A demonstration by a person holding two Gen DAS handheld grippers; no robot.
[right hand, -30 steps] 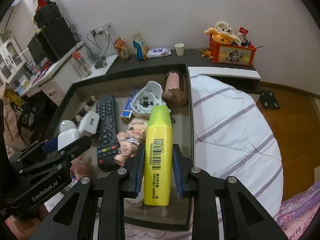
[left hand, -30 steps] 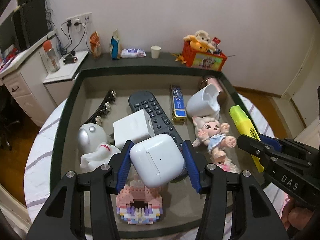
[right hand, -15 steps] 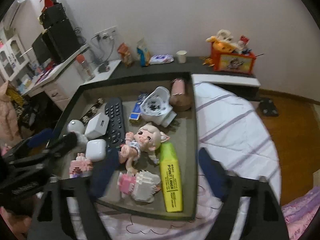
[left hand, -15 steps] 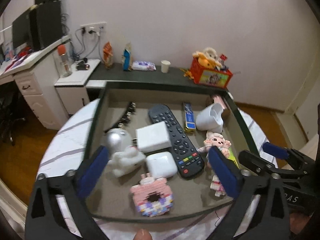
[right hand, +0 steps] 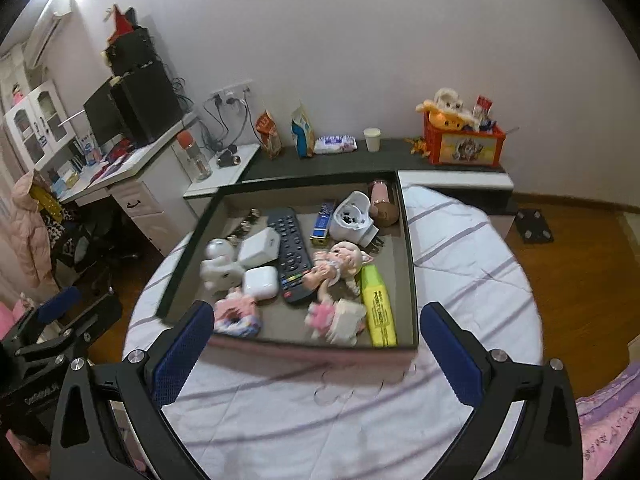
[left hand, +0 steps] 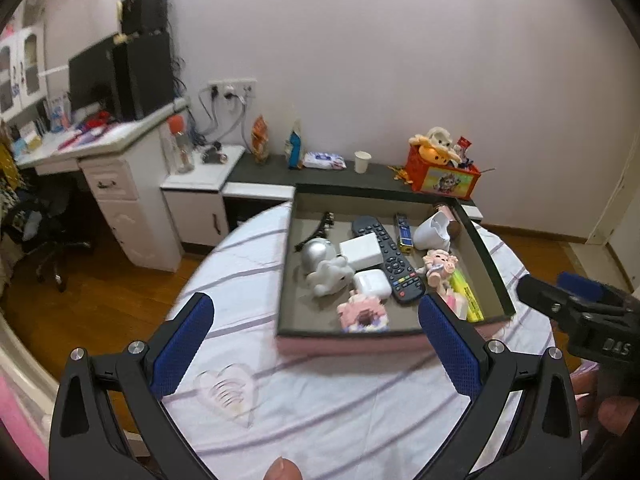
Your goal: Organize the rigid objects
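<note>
Right wrist view alone shows floor scale (right hand: 534,226), both views tray (left hand: 486,258) (right hand: 408,260), left claw (left hand: 316,338) spread empty, right claw (right hand: 316,344) opening, empty.

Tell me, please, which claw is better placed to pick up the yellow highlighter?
Right. The yellow highlighter lies beside the tray's right wall, just ahead of the right claw, whose empty jaws are opening. The left claw, open, faces the cloth left of the tray.

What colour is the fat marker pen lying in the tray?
Bright yellow highlighter, clearest in the right wrist view.
</note>
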